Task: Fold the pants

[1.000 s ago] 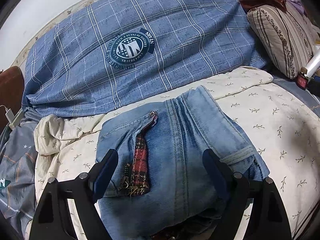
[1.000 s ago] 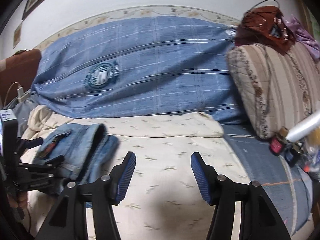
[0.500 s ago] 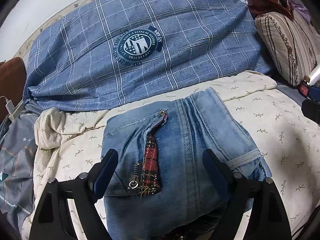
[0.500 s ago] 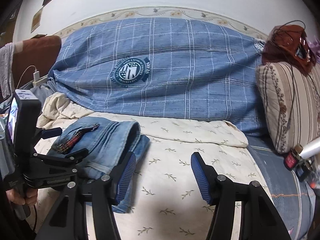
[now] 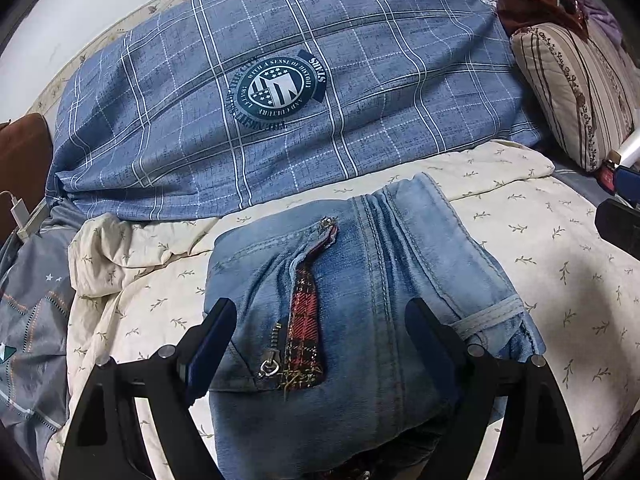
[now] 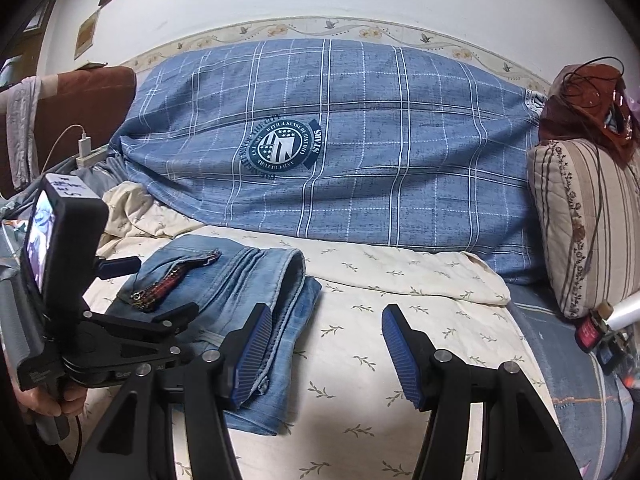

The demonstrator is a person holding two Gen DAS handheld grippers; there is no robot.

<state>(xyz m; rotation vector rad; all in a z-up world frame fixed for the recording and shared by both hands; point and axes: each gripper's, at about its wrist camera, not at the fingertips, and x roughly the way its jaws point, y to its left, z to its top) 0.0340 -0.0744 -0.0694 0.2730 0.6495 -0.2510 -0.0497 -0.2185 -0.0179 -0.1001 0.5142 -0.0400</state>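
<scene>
Item: folded jeans point(image 5: 360, 300), pale blue denim, lying in a compact bundle on a cream bedspread point(image 5: 560, 264) printed with small sprigs; open fly uppermost, showing a red plaid lining point(image 5: 305, 332) and a metal zipper pull point(image 5: 270, 368); a belt loop shows on the right edge of the bundle. Left gripper point(image 5: 320, 340): jaws spread wide, one finger at each side of the bundle's near end, denim between them, pads not pressing on the cloth as far as can be seen. Right gripper point(image 6: 326, 344): jaws moderately apart, nothing between them, positioned over bare bedspread just right of the jeans; its left finger point(image 6: 250, 352) overlaps the bundle's right edge in the right wrist view, contact not determinable. In that same view the left gripper's handle and camera body point(image 6: 60, 248) show at the left, held by a hand point(image 6: 48, 396). Surroundings: large blue plaid duvet point(image 5: 280, 100) with a round crest, piled behind the jeans; striped beige pillow point(image 5: 576, 92) at the right; grey patterned sheet point(image 5: 28, 320) at the left; white charger and cable point(image 6: 84, 148) at the left.
</scene>
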